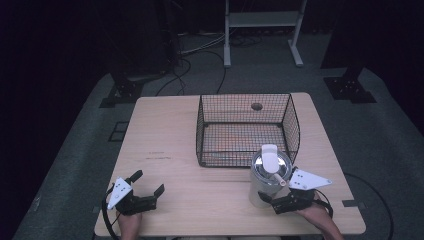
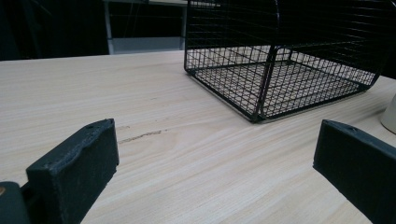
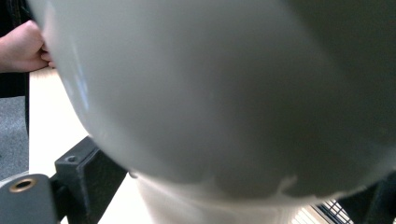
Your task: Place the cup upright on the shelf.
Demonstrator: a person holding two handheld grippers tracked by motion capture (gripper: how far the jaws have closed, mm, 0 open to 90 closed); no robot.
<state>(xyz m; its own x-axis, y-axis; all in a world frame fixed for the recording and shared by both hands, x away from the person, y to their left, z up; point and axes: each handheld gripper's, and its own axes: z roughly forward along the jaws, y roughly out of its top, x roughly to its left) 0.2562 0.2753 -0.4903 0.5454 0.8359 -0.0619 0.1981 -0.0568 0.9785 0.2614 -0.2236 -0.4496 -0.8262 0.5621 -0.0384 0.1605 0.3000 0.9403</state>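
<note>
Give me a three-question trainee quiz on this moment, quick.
1. True or false: the jug stands inside the basket.
2. Which gripper has its jaws around the jug: A the left gripper, B the right gripper?
3. Fill in: the left gripper's jaws are ____.

Key: 1 false, it stands on the table just outside the basket's near wall. 2 B. 3 open, with nothing between them.

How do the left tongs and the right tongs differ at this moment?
The left tongs are open with nothing between the jaws; the right tongs are closed around the white container. The left tongs lie far from the wire basket; the right tongs hold the container just in front of it. Both are hand-held, low over the wooden table, near its front edge.
</note>
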